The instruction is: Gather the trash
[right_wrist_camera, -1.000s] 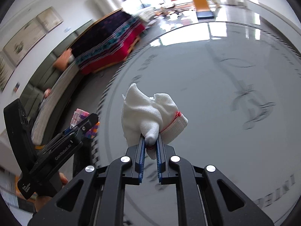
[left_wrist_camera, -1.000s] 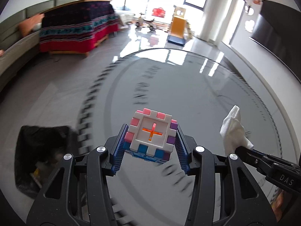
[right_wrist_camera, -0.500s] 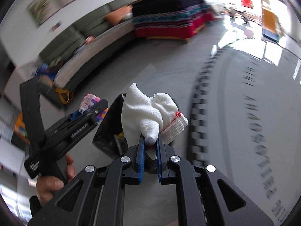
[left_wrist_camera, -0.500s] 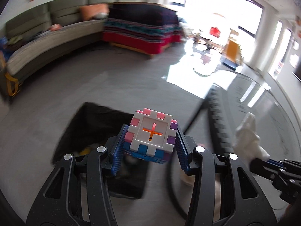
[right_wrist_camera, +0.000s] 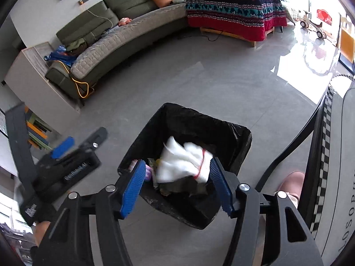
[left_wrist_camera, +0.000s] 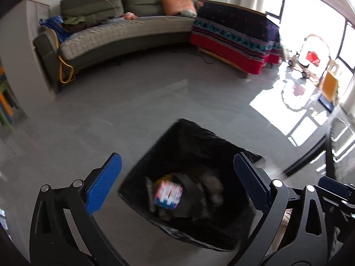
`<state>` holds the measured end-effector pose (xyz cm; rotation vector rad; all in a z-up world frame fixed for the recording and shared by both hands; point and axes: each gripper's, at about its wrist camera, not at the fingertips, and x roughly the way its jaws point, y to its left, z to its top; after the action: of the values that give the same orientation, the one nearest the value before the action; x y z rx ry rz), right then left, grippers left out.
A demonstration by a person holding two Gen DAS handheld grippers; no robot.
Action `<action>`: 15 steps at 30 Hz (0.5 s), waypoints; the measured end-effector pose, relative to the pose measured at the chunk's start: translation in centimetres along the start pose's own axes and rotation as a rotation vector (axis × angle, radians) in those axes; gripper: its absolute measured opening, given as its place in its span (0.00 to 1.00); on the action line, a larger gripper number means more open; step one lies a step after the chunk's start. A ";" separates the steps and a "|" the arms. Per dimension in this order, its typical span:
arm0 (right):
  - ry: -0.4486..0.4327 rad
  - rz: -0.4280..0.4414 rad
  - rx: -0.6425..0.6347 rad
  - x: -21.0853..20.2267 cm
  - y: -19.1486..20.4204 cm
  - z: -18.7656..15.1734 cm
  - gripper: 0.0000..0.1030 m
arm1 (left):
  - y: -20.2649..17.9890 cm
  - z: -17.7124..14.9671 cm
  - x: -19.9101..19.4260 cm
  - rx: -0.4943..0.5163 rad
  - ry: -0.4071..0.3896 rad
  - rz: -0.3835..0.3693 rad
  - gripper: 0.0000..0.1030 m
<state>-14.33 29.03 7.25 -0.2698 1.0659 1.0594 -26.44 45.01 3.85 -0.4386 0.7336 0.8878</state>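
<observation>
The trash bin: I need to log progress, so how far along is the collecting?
Looks done: the coloured block cube lies inside the black-lined bin, below the left tongs, whose jaws are opening with nothing between them. In hand: the white cloth sits between the opening right tongs, over the bin, apparently dropping. Left: no other trash shows here.

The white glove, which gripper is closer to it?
Right. The white glove sits between the opening fingers of the right gripper, over the black bin. The left gripper, opening too, is off to the side above the colourful cube.
</observation>
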 end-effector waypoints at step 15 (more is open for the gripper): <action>-0.069 0.004 0.005 -3.8 -0.3 -2.3 0.67 | -2.6 -0.4 -1.2 0.040 -0.010 -0.062 0.95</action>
<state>-15.72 25.21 9.04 -0.2256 1.0076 1.0625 -24.91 42.68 4.59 -0.4185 0.7241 0.8156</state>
